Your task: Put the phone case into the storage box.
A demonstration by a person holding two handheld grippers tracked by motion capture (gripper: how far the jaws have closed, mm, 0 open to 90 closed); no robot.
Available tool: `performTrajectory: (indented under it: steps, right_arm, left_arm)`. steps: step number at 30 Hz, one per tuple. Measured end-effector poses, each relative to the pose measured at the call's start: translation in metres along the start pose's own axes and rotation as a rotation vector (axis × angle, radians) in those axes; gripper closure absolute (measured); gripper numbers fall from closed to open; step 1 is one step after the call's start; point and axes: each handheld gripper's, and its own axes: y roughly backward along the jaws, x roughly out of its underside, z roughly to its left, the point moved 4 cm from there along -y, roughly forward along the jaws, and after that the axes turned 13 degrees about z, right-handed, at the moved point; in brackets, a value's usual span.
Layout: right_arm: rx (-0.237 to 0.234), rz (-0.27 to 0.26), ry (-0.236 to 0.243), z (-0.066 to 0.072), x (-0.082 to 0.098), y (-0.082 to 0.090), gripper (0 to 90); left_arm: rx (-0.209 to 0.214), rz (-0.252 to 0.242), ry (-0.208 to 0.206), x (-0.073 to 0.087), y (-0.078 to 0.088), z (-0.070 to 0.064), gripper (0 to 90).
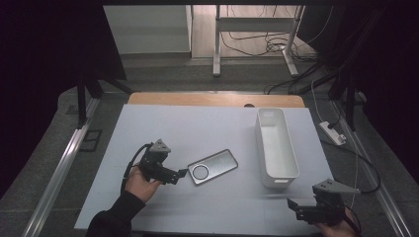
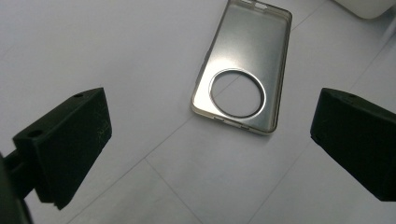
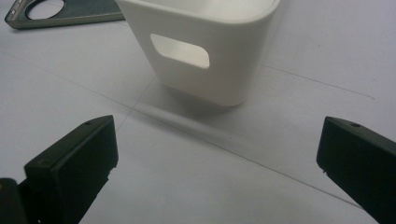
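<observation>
A clear phone case (image 1: pixel 213 167) lies flat on the white table cover (image 1: pixel 197 128), inner face up, a little left of centre; its round camera cut-out sits at its left end. The left gripper (image 1: pixel 181 173) is held low just to the left of the case, its jaws pointing right toward the case's near-left corner without touching it. In the left gripper view the case (image 2: pixel 243 70) lies beyond the two black jaws, which stand wide apart with nothing between them. A long white plastic bin (image 1: pixel 275 146) stands to the right of the case, its length running from near to far, apart from the case. The right gripper (image 1: pixel 292 206) is held at the near right edge of the table, just nearer than the bin's near end. In the right gripper view the bin's end wall (image 3: pixel 201 51), with its oblong handle slot, stands upright ahead of the spread, unloaded jaws; a corner of the case (image 3: pixel 60 14) shows at far left.
</observation>
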Motion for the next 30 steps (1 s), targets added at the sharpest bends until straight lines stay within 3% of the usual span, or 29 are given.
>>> performTrajectory:
  steps: [7,10,23,30]
  right_arm:
    - [0.001,0.001,0.001,0.000,0.000,0.000,0.0]
    - [0.001,0.001,0.002,0.000,0.000,0.000,0.0]
    - [-0.001,0.004,0.004,0.000,0.000,0.000,0.0]
    - [-0.003,0.006,0.005,0.000,0.000,0.000,0.0]
  left_arm:
    - [0.005,0.009,-0.021,-0.011,-0.007,-0.001,0.0]
    - [0.029,-0.005,-0.013,-0.017,-0.009,-0.002,0.0]
    - [0.024,0.016,-0.055,-0.039,-0.021,-0.004,0.0]
    - [0.042,0.020,-0.073,-0.052,-0.027,-0.009,0.0]
